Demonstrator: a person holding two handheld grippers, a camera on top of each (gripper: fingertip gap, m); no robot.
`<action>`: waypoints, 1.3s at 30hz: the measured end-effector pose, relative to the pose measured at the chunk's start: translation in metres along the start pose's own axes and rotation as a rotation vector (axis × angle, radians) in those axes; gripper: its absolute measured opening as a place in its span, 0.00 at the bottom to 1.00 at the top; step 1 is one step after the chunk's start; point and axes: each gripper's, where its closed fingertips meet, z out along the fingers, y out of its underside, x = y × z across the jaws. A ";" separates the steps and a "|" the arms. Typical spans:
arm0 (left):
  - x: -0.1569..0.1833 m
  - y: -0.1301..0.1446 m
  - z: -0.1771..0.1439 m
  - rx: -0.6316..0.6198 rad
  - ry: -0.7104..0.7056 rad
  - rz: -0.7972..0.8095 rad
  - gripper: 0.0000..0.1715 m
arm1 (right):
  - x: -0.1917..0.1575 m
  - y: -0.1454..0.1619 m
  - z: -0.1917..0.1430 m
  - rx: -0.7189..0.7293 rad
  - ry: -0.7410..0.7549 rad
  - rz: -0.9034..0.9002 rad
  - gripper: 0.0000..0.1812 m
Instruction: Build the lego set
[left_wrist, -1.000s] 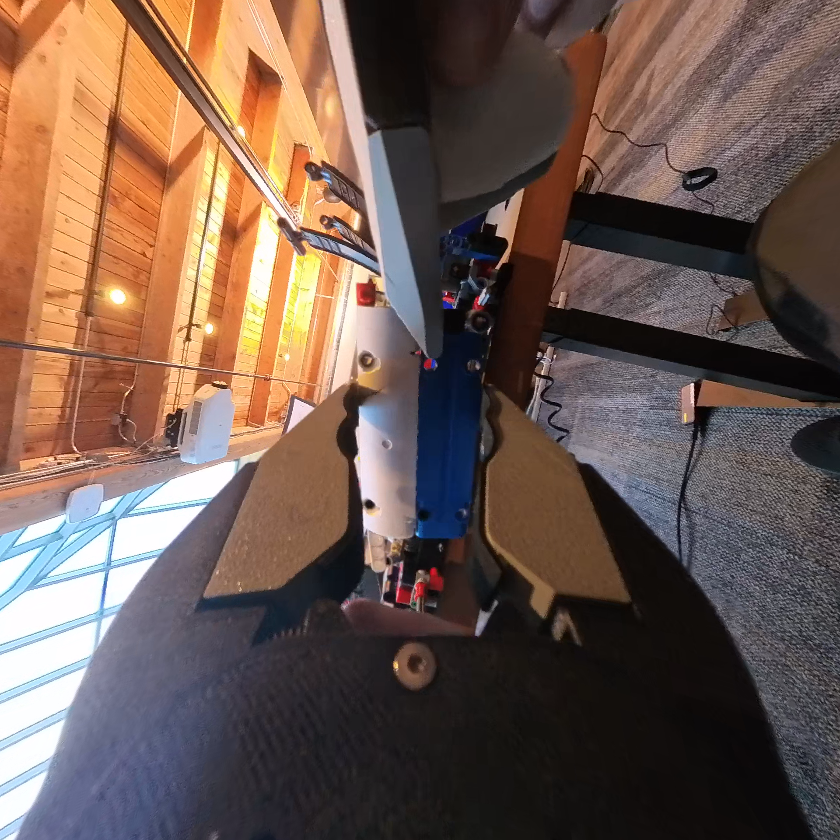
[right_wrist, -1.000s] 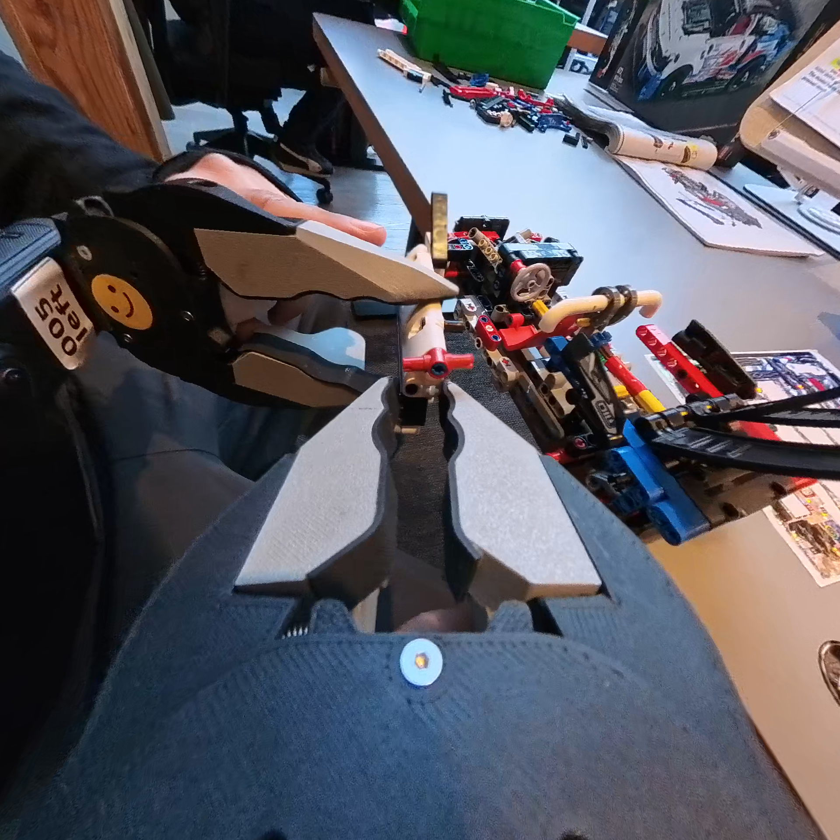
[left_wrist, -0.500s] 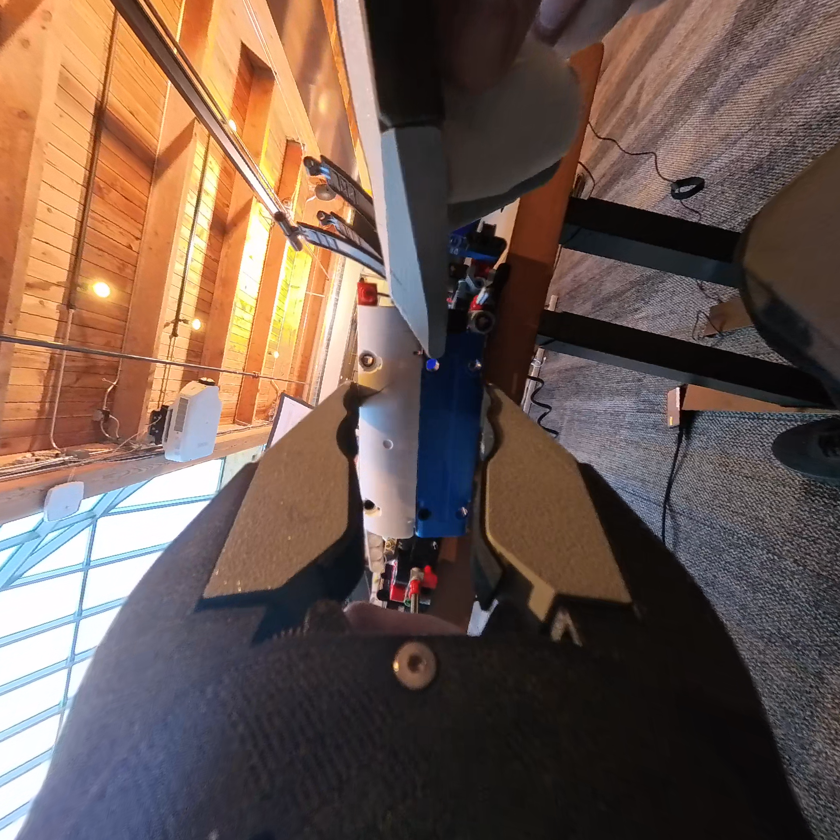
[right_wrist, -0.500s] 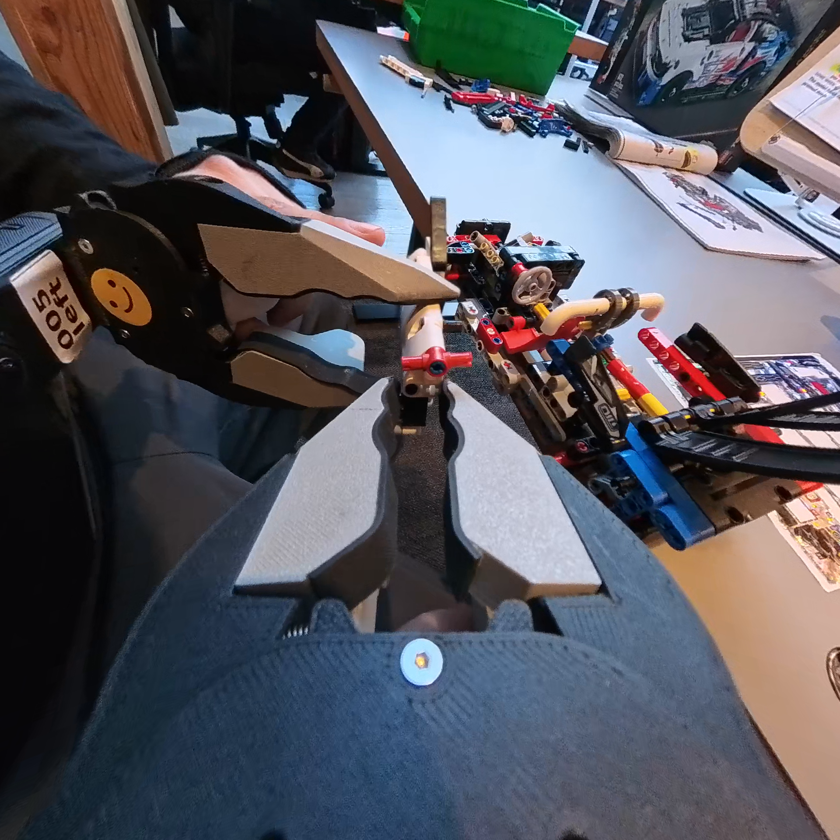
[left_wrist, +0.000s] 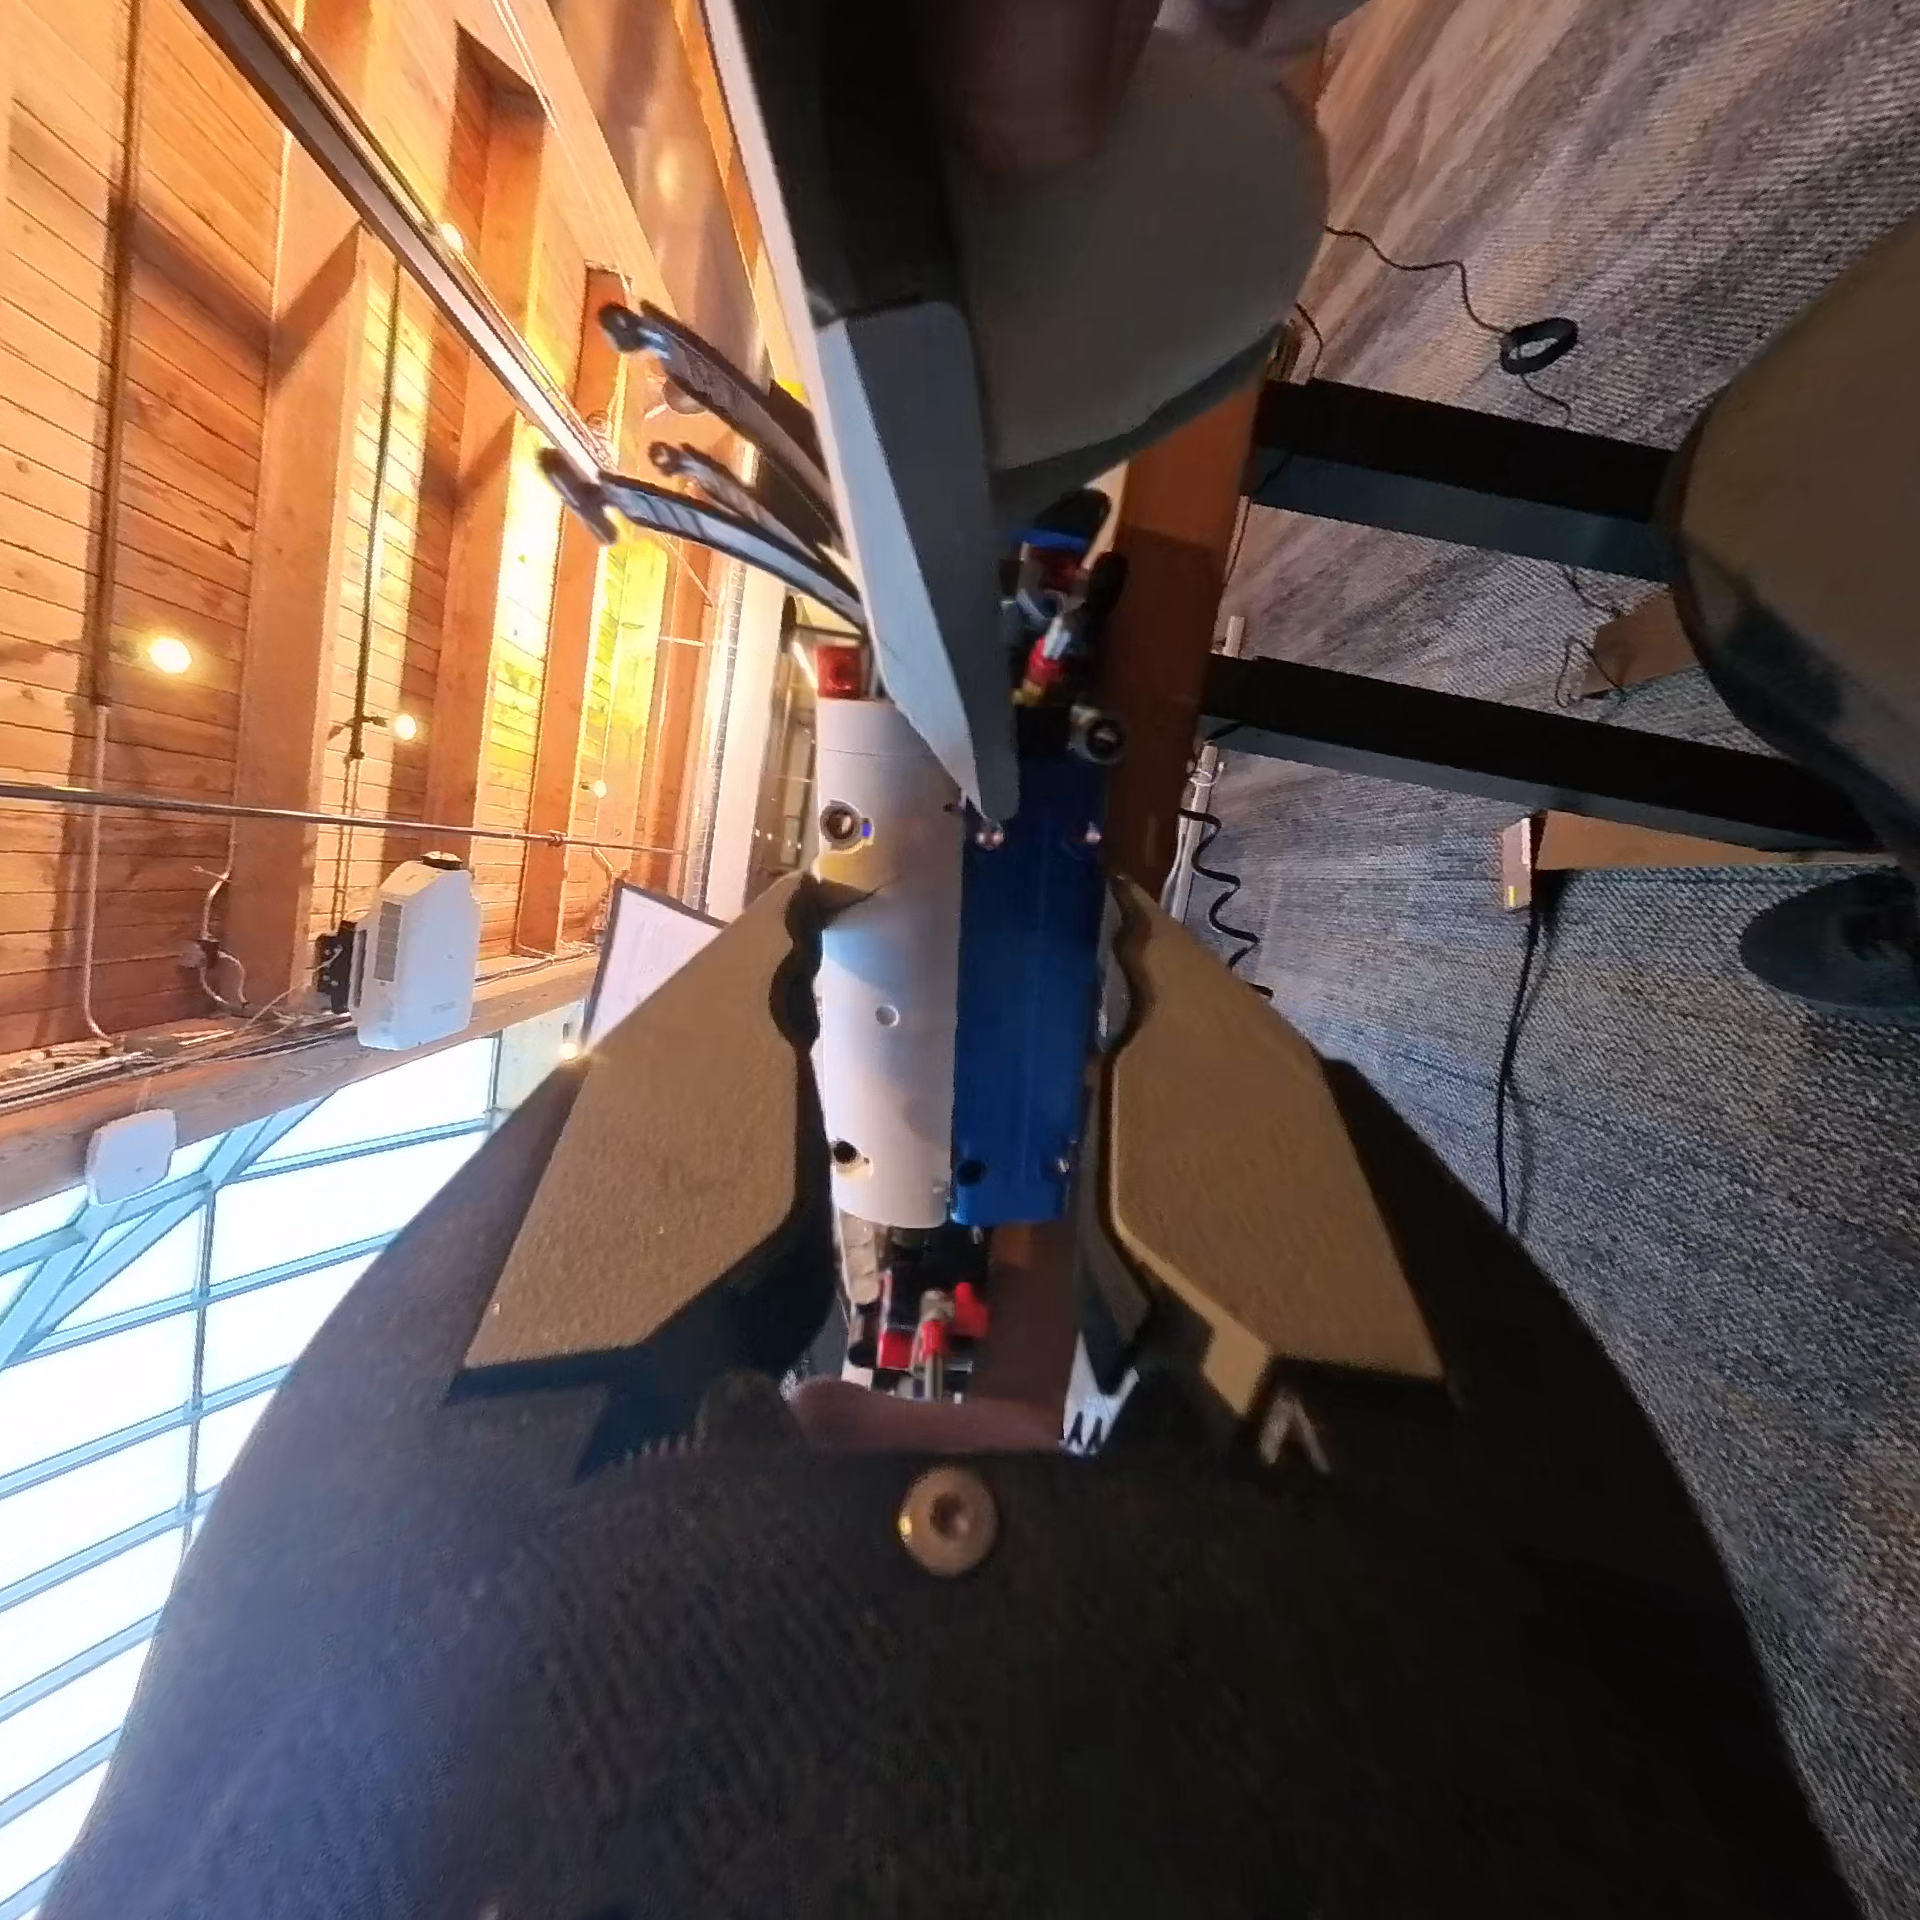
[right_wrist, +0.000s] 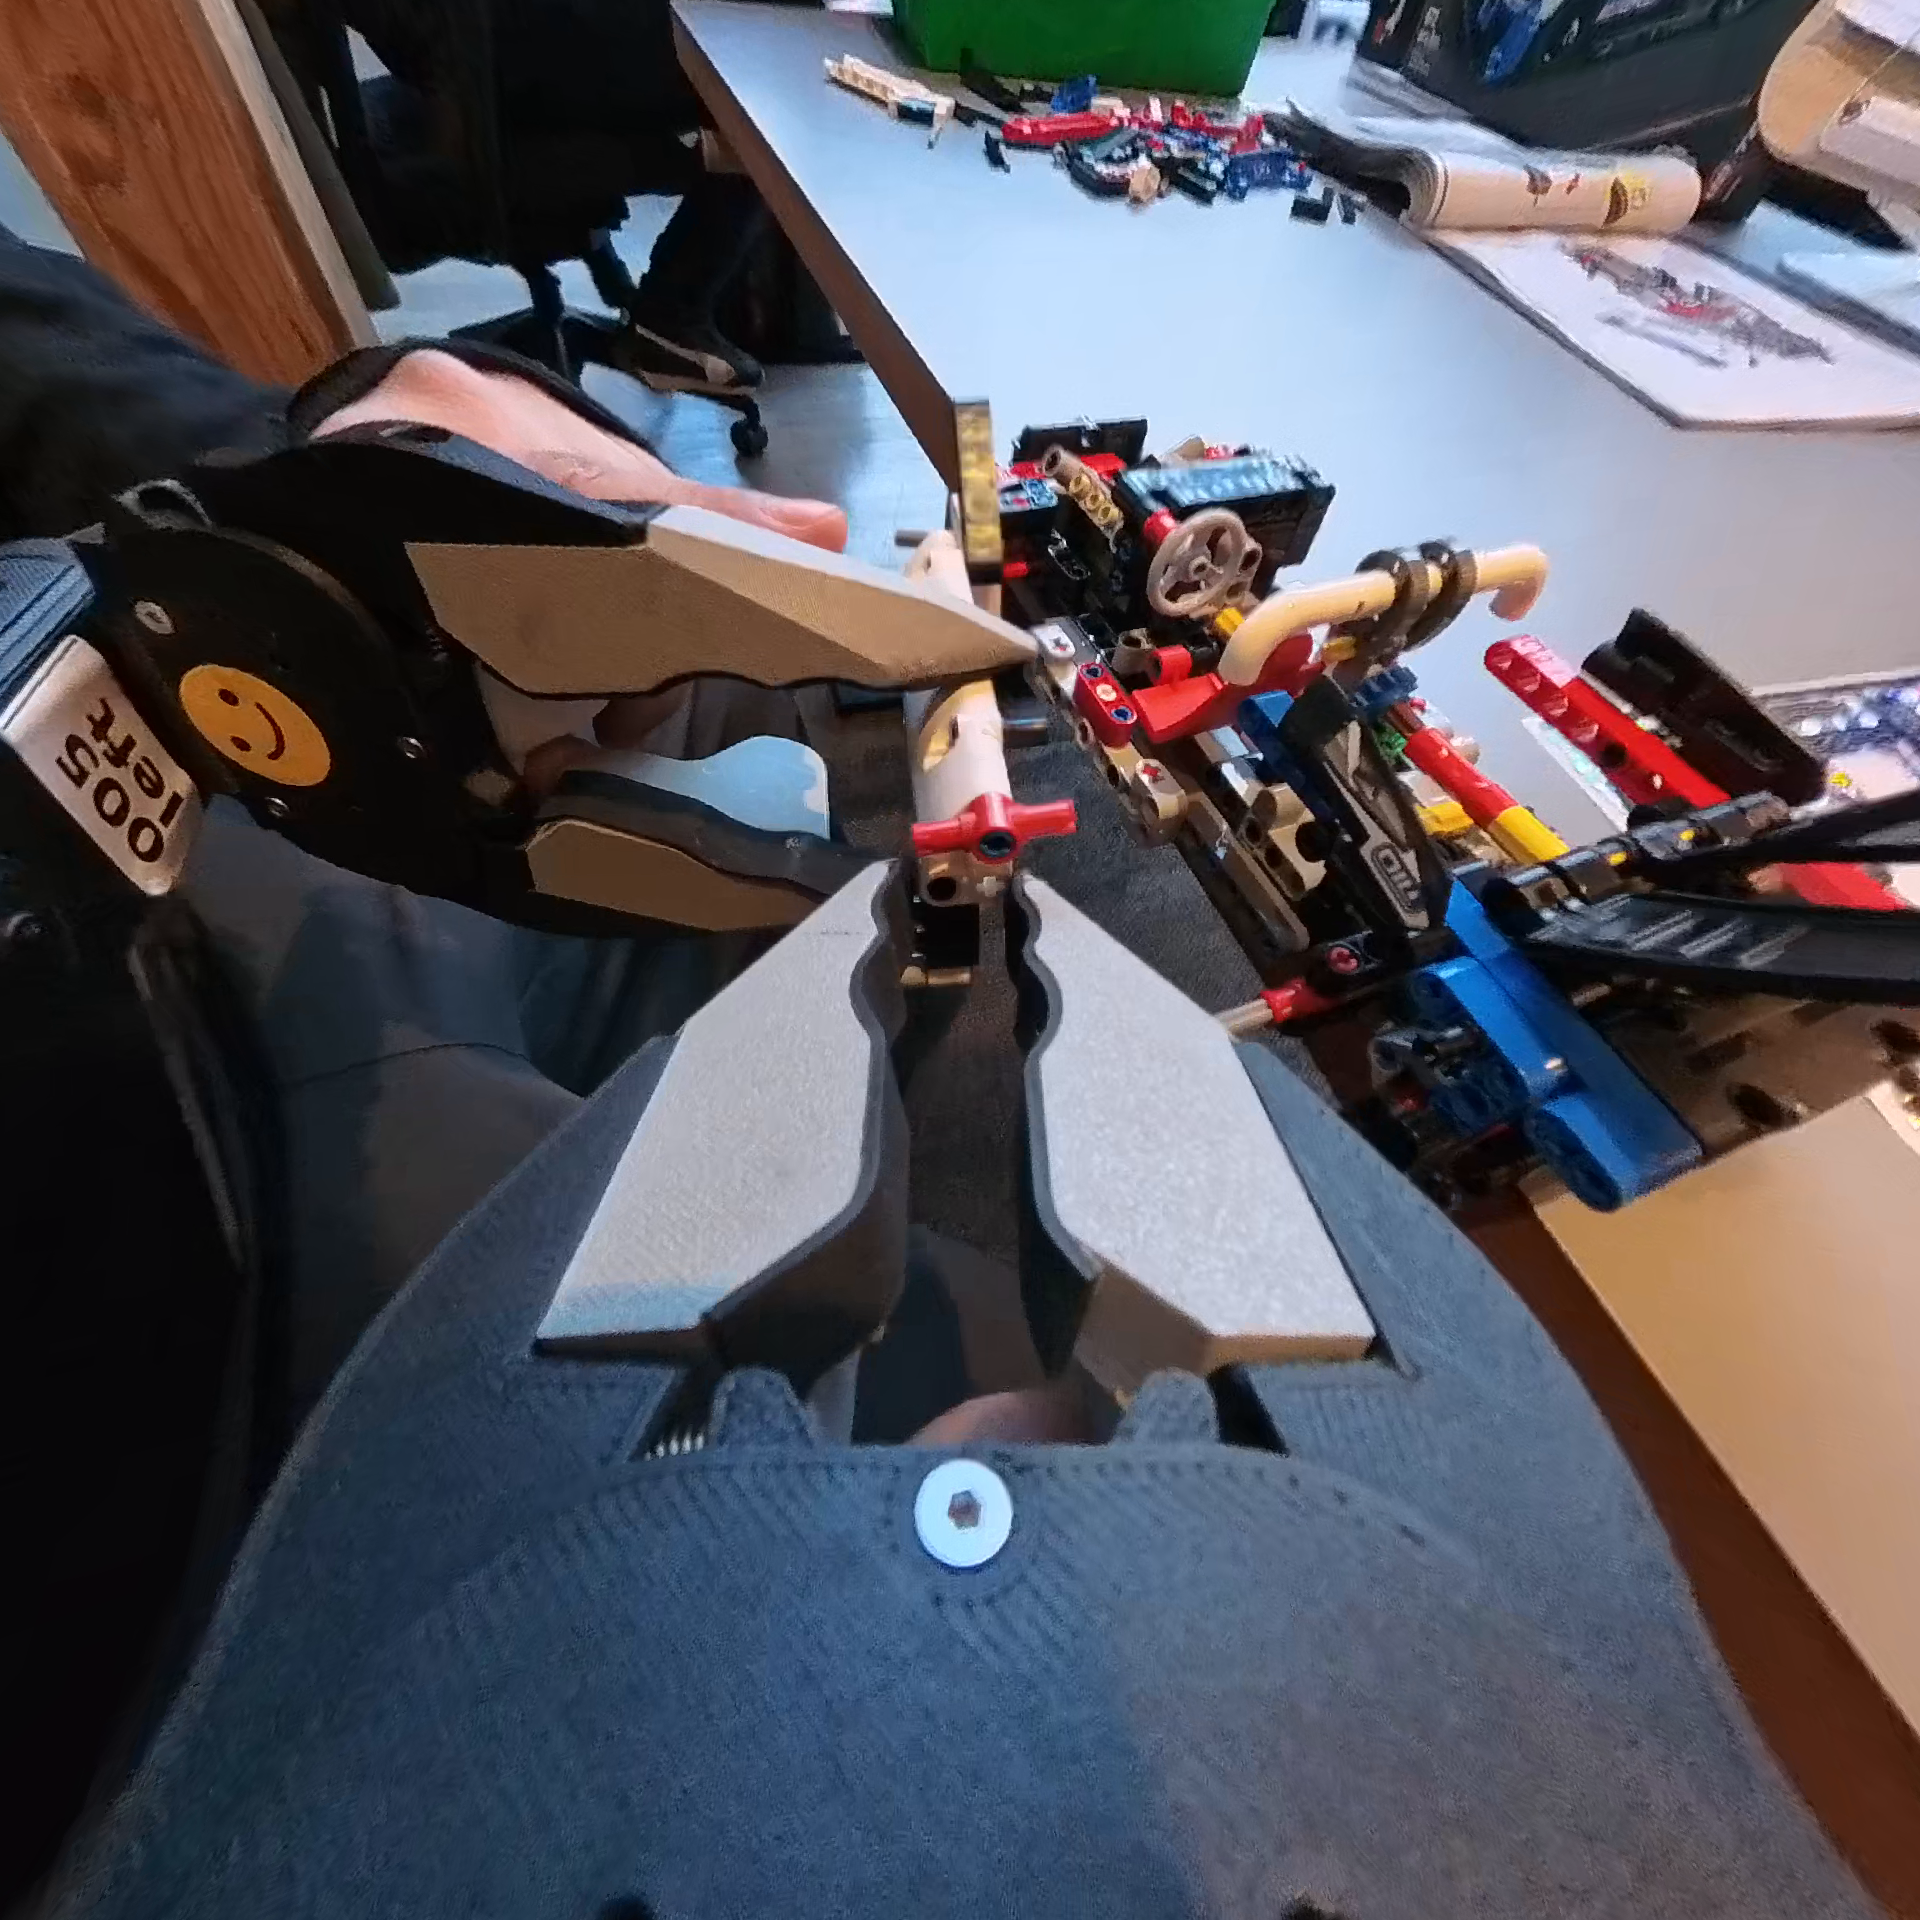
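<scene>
While the left gripper (left_wrist: 956, 1023) clamps the white-and-blue end of the Lego car chassis (right_wrist: 1299, 810) overhanging the table (right_wrist: 1299, 343) edge, the right gripper (right_wrist: 951, 914), nearly closed, pinches its small end piece, long axis running forward-right from both.

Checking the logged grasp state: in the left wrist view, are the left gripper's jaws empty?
No: the left gripper has its jaws closed on the lego model's white panel and blue panel, one on each side.
</scene>
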 end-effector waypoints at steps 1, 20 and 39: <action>0.002 0.001 0.001 -0.012 0.008 0.004 0.30 | 0.001 0.003 0.001 -0.020 0.003 0.016 0.09; 0.010 0.025 0.016 -0.188 -0.002 0.109 0.30 | 0.036 -0.029 -0.023 -0.234 0.049 -0.200 0.24; 0.004 0.028 0.030 -0.254 0.002 0.136 0.30 | 0.050 -0.010 -0.002 -0.505 -0.056 -0.293 0.29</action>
